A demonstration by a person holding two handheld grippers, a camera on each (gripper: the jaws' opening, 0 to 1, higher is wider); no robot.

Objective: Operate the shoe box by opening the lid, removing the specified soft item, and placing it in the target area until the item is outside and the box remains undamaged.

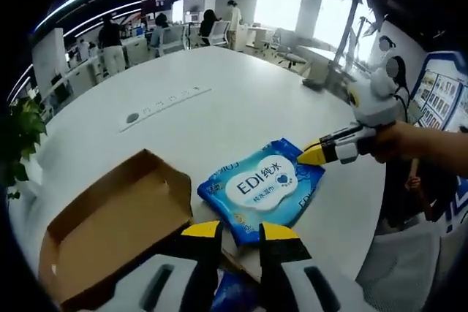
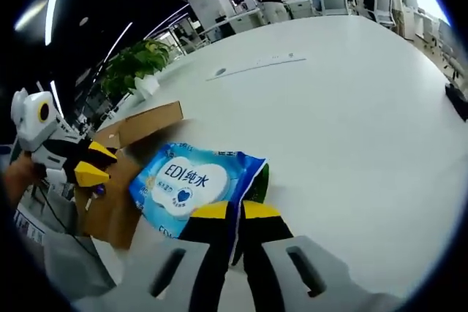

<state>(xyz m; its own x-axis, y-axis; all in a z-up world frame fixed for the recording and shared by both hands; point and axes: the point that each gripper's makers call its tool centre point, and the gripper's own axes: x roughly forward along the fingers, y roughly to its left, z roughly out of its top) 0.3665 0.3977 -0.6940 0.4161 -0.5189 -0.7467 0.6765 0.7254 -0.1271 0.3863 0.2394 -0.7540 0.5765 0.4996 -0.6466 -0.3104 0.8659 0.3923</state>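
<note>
A blue wet-wipes pack point(image 1: 259, 188) with a white label lies flat on the white table, its near corner over the edge of the brown shoe box point(image 1: 110, 228), which stands open with its lid folded back. My right gripper point(image 2: 235, 211) is shut on the pack's point(image 2: 190, 180) edge; in the left gripper view the right gripper point(image 1: 316, 153) pinches the pack's far right corner. My left gripper point(image 1: 240, 231) hovers over the box's edge with its jaws apart and nothing between them. In the right gripper view the left gripper point(image 2: 93, 165) hangs over the box point(image 2: 135, 128).
The round white table point(image 1: 241, 100) stretches far beyond the pack, with a small port strip point(image 1: 164, 100) set in it. A potted plant point(image 2: 135, 60) stands off the table's edge. Office desks, chairs and people fill the background.
</note>
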